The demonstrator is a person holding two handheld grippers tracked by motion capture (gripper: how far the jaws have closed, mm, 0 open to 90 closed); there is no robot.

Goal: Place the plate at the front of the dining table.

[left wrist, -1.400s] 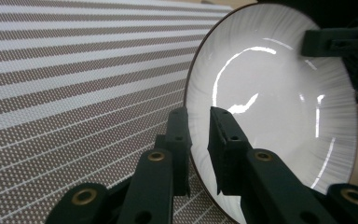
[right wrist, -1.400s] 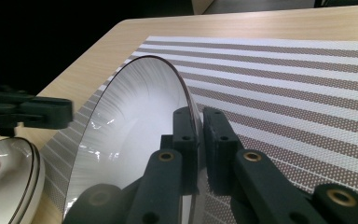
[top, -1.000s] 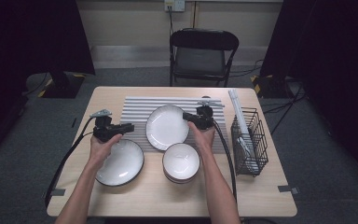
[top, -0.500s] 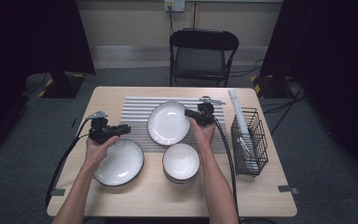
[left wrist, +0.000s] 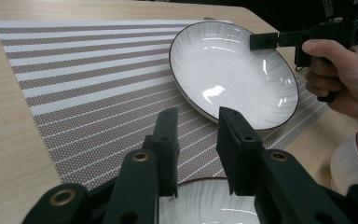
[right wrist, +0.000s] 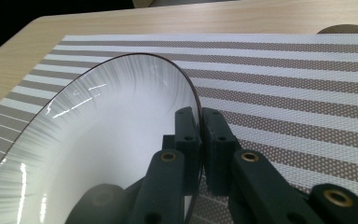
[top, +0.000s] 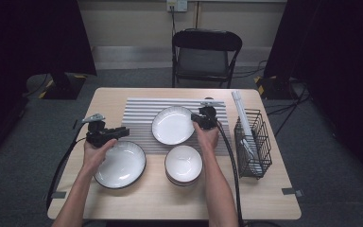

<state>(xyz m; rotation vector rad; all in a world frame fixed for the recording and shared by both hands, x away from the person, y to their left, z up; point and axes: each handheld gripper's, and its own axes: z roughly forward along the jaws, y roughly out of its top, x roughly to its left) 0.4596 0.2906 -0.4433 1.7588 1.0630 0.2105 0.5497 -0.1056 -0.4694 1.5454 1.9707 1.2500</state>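
right gripper clamped on plate rim, left gripper loose above second plate

seen from above: right gripper (top: 199,118) pinched shut on the right rim of the white plate (top: 173,125), which sits on the striped mat (top: 139,109) at mid worktop (top: 137,198). in the right gripper view, both black jaws squeezed together with the thin dark-edged rim between them, plate (right wrist: 88,154) tilted up off the mat (right wrist: 307,93). in the left gripper view, same plate (left wrist: 233,74) gripped at its far edge by the other gripper (left wrist: 261,41), hand (left wrist: 340,74) behind it.

left gripper (top: 123,132) hanging over the far rim of the second plate (top: 120,164) at the left front of the worktop, partly on the mat's edge. jaws narrowly apart, just been opening, nothing pressed between them; rim of that plate (left wrist: 209,205) visible below the gap.

stack of white bowls (top: 183,164) near the front, just right of the second plate. black wire rack (top: 254,142) at the right edge, well apart from both plates.
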